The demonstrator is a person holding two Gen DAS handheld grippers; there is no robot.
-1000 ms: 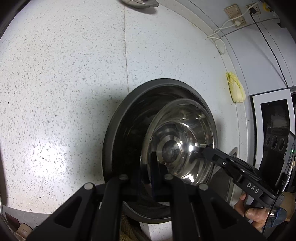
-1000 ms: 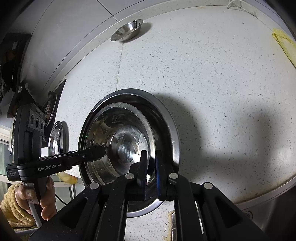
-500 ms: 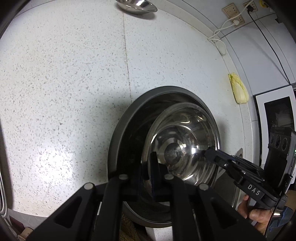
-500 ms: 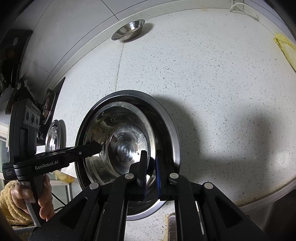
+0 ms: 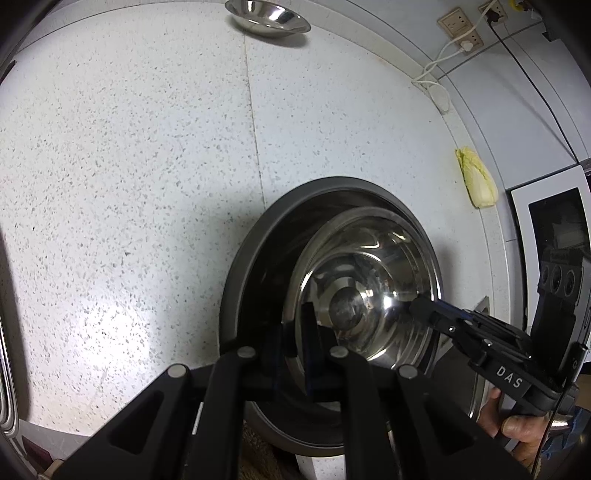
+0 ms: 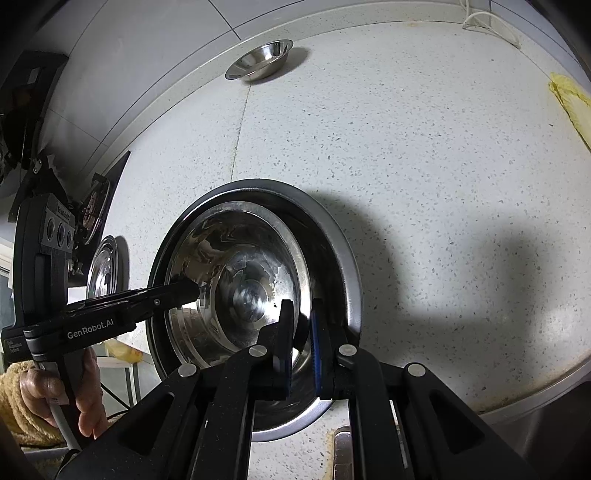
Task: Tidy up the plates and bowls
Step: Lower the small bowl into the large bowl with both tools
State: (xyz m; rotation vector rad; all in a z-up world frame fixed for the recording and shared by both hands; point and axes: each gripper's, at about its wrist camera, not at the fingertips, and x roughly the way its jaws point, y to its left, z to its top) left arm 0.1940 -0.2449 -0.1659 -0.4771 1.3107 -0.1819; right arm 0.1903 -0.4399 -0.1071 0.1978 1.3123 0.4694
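Since two-sided hold keeps it level, left gripper & right gripper both clench steel bowl rim, prob. nesting it in dark basin.

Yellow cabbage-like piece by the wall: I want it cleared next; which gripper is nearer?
Right. The right gripper clamps the shiny steel bowl at the rim facing the yellow piece; the left gripper clamps the opposite rim, farther off.

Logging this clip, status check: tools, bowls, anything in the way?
Left tool and right tool both shut on steel bowl rim, opposite sides. Bowl inside dark basin. Small bowl far off; nothing blocking.
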